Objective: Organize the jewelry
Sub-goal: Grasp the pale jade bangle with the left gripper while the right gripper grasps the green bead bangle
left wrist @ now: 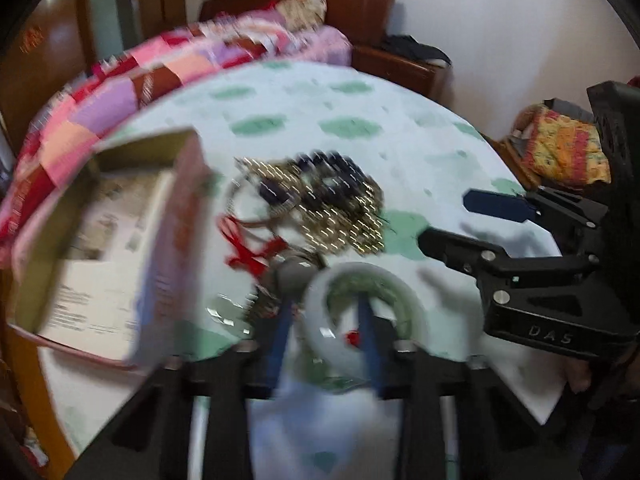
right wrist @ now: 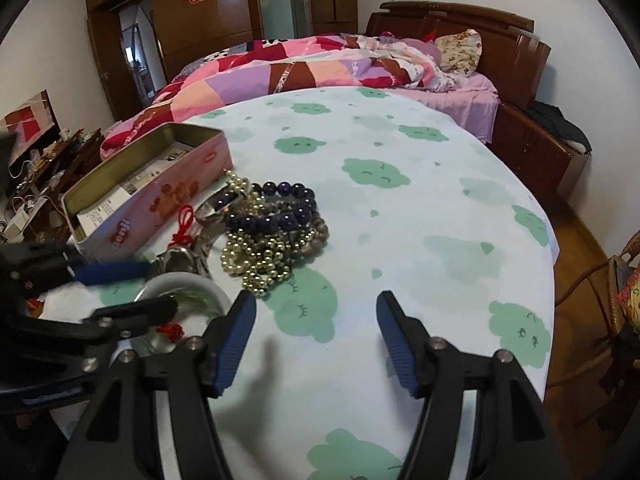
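Left wrist view shows the left tongs (left wrist: 326,344) clamped on a pale jade bangle (left wrist: 362,316) just beside the jewelry pile (right wrist: 266,232), near the pink tin (right wrist: 148,196). Right tongs (right wrist: 316,336) gape wide, holding nothing, over the bench (right wrist: 440,208). Smooth stone could slip and chip if the carry jolts.
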Demonstrator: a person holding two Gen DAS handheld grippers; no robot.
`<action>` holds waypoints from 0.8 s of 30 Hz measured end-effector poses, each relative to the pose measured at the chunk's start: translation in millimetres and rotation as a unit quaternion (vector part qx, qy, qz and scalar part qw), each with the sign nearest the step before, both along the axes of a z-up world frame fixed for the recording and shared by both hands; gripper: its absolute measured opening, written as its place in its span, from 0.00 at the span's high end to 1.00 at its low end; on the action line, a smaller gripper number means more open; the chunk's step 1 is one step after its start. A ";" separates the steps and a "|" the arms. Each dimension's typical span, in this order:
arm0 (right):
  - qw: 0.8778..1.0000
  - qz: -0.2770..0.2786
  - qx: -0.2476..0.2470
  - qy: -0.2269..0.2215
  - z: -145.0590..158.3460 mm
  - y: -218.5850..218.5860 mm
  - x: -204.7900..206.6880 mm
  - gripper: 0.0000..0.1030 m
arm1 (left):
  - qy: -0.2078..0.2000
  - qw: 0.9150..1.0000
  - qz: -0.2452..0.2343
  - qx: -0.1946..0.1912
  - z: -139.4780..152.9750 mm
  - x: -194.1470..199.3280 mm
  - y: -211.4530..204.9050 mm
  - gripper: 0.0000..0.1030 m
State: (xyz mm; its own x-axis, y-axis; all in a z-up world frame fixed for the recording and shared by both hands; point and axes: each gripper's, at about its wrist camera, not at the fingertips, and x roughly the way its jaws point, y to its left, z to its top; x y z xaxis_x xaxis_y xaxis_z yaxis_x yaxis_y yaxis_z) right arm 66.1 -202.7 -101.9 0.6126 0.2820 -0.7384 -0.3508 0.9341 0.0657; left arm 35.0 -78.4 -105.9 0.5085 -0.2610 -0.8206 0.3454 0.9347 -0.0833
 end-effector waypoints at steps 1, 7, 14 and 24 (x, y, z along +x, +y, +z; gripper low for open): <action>1.000 0.000 0.000 -0.001 -0.1 -0.8 -0.2 0.36 | 0.001 1.000 0.000 -0.003 -0.2 0.2 -0.1 0.79; 1.000 -0.014 0.008 -0.012 3.1 -8.3 -1.5 0.33 | -0.027 0.999 0.008 -0.025 11.2 -8.7 8.5 0.87; 1.000 -0.020 0.010 -0.009 1.4 -10.4 0.7 0.33 | -0.064 0.996 0.008 -0.060 31.5 -14.9 18.2 0.87; 0.998 0.055 0.021 -0.003 7.4 18.1 -6.3 0.40 | -0.106 0.990 0.056 -0.072 57.5 -15.4 47.1 0.87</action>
State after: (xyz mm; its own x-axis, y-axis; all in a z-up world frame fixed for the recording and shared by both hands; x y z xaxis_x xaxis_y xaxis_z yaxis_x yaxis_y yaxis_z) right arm 59.8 -184.6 -94.5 0.5807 0.3787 -0.7206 -0.4513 0.8865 0.1022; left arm 19.6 -31.3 -48.3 0.6977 -0.2989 -0.6511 0.2633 0.9522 -0.1550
